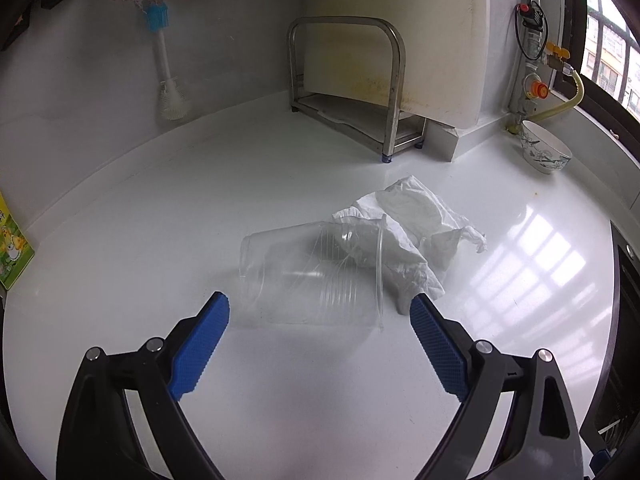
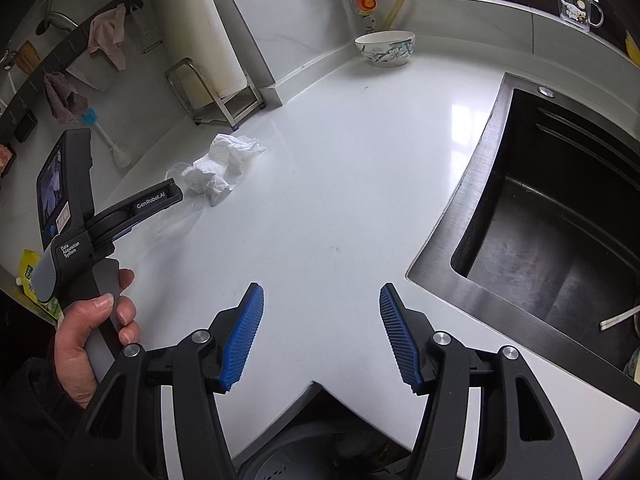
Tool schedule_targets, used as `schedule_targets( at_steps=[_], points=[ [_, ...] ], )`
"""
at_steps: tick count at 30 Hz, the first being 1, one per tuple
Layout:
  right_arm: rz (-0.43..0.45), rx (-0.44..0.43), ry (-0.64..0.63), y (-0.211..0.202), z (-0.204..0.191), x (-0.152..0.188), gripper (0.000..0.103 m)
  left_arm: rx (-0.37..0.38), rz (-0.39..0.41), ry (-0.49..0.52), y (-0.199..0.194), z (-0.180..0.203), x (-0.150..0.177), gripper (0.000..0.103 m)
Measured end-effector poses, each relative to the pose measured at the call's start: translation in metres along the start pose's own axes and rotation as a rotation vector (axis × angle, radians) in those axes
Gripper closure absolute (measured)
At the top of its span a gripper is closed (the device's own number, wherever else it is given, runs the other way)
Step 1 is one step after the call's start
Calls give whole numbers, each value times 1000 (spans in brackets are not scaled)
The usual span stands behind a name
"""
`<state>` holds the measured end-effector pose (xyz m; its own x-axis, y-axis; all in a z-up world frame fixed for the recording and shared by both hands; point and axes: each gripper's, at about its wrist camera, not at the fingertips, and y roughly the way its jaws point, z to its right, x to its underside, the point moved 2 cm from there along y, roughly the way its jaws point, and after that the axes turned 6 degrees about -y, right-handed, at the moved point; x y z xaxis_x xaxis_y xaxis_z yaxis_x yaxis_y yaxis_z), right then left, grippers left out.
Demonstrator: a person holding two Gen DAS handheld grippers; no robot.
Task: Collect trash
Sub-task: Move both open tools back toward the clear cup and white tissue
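- Left wrist view showed me the white counter (image 1: 160,220) filling most of the frame, and I took the steel rack (image 1: 348,80) at the back wall as my landmark for everything else.
- The dark sink (image 2: 560,216) lay well to the right of the rack, with a patterned bowl (image 1: 546,148) between the two, close to the wall.
- The trash lay in front of the rack, toward me: a crumpled white tissue (image 1: 416,216) and a clear plastic cup (image 1: 312,276) on its side, the cup farther from the rack than the tissue.
- The cup's rim touched the tissue, and part of the tissue seemed tucked into its mouth, though I could not be sure.
- My left gripper (image 1: 320,312) was spread wide, holding nothing, its blue pads on either side of the cup and not touching it.
- My right gripper (image 2: 321,336) was also wide apart and empty, over the counter's front edge, well away from the rack and the trash.
- I judged the step in hand to be the approach for the first pickup, with nothing collected yet.
- The next move called for easing the left gripper forward around the cup, then closing gently, since thin plastic would likely buckle or slip.
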<state>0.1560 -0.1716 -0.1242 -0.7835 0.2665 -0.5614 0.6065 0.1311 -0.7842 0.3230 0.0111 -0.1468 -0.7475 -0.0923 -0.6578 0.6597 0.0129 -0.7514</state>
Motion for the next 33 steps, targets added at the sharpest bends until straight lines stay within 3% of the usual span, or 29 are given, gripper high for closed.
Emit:
schedule_targets(
  at_steps=[7,14,24,33],
  points=[
    [-16,12,14,16,-8,-3,45,-36,5,-10,20,-11,-8,13],
    [-13,7,-14,33,-27,-17,45,-72,2,-43,19,-50,-14,13],
    [19,-12,-132,67,-69,-70,45,-118,18,-35,16,-97,-26,13],
    [25,-41,-235,106,-102,-110,42,-88,5,13,24,-108,-32,13]
  ],
)
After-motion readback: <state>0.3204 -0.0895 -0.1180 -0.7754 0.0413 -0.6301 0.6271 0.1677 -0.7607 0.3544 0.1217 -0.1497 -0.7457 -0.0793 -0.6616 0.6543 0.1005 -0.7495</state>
